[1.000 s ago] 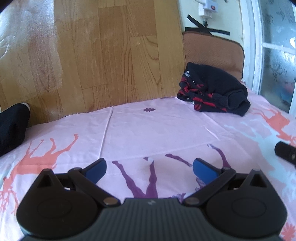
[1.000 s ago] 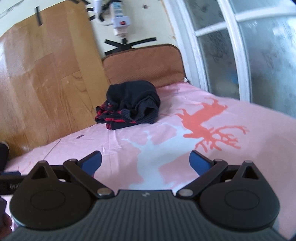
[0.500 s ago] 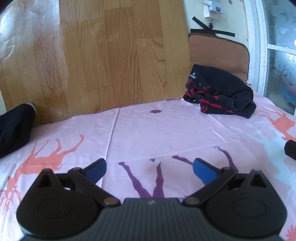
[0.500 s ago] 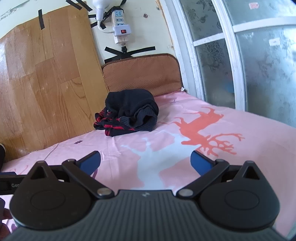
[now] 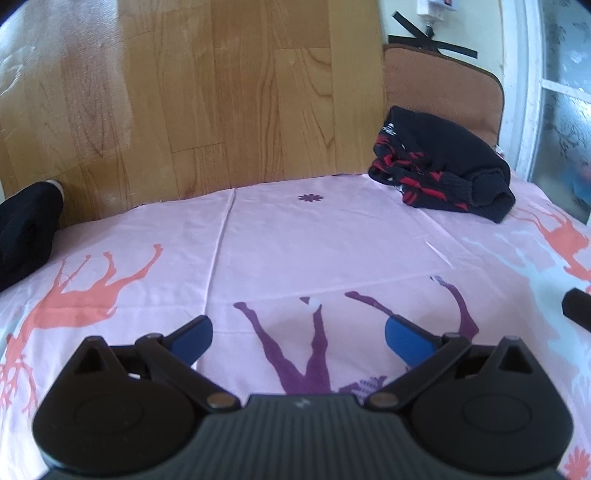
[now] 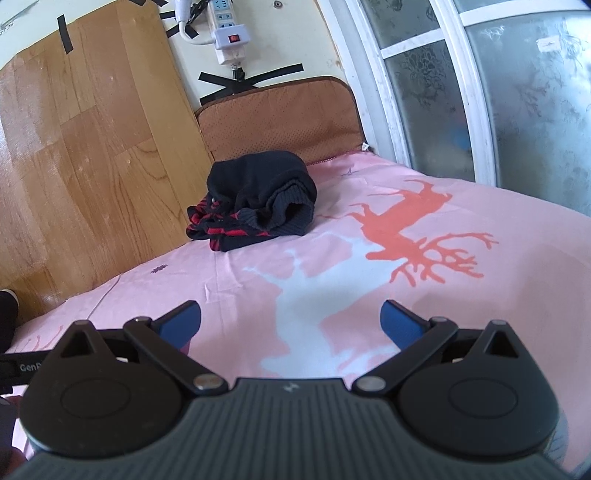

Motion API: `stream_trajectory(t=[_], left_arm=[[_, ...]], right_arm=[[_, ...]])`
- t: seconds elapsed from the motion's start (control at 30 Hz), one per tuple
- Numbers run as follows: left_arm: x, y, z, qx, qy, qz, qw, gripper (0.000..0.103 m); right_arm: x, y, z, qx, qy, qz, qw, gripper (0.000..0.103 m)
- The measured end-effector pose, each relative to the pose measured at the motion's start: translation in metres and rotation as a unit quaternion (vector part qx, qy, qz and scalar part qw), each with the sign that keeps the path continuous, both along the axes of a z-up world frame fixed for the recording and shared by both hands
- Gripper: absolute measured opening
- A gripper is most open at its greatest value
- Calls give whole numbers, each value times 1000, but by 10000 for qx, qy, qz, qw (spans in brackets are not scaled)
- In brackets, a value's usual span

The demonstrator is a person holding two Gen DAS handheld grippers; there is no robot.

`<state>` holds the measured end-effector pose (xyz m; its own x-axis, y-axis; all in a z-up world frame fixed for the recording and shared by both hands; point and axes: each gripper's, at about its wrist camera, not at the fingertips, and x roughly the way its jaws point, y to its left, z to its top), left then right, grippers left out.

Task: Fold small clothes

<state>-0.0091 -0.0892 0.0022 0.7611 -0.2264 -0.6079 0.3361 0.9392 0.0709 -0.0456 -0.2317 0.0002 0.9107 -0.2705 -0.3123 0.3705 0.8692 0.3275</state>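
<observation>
A crumpled dark navy garment with red stripes [image 5: 443,177] lies at the far right of the pink bedsheet [image 5: 295,240]; it also shows in the right wrist view [image 6: 258,206] at the far middle. My left gripper [image 5: 299,332] is open and empty, low over the sheet's purple deer print, well short of the garment. My right gripper [image 6: 290,321] is open and empty over the pale blue deer print, with the garment ahead and slightly left. A second black garment [image 5: 26,236] lies at the far left edge of the bed.
A wooden panel [image 5: 184,92] stands behind the bed. A brown cushion [image 6: 280,118] leans against the wall behind the navy garment. A frosted window [image 6: 498,92] runs along the right side. A power strip [image 6: 229,33] hangs on the wall.
Both grippers have drawn back and tilted up a little, so the navy garment sits slightly lower and farther in view. Both stay open and empty.
</observation>
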Motion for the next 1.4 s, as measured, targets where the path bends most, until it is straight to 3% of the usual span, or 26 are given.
stream_trajectory(t=[0.87, 1.4], left_arm=[[-7, -6, 2, 303, -210, -69, 9993, 103], [-5, -3, 0, 313, -24, 30, 9995, 103]], right_arm=[[0, 0, -1, 101, -3, 0, 9999, 103], [0, -1, -1, 102, -3, 13, 9999, 103]])
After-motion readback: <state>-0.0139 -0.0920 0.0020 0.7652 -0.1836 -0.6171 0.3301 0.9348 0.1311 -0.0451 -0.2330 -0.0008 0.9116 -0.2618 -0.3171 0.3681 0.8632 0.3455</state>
